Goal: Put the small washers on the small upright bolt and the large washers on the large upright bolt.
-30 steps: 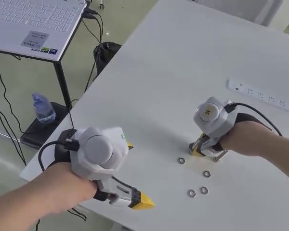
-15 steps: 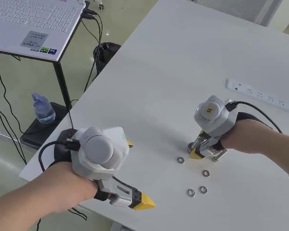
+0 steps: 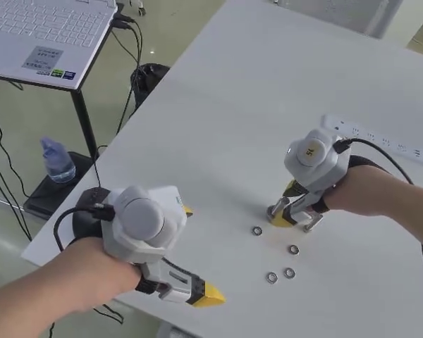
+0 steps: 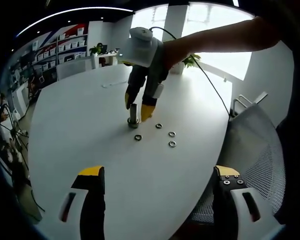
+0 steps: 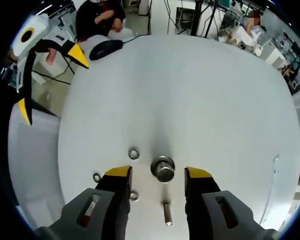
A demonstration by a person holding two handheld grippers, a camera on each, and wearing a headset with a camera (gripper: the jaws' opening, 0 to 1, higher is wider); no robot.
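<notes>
**Right gripper** point(image 5: 158, 173), jaws apart, straddles the large bolt point(image 5: 163, 168) from above. Whether a washer already sits on its shank cannot be told. To seat one cleanly, the washer should probably be held level, centred over the shank, and released low. The small bolt point(image 5: 166, 212) stands just beside, where a careless jaw might topple it. Four loose washers point(image 3: 257, 230) lie near on the table point(image 3: 254, 105). **Left gripper** point(image 4: 159, 172), jaws apart and empty, hovers well apart. A power strip point(image 3: 381, 139) lies beyond.

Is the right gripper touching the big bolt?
Apart. In the right gripper view, the right gripper has one yellow-tipped jaw on each side of the large upright bolt, with white table showing in both gaps.
</notes>
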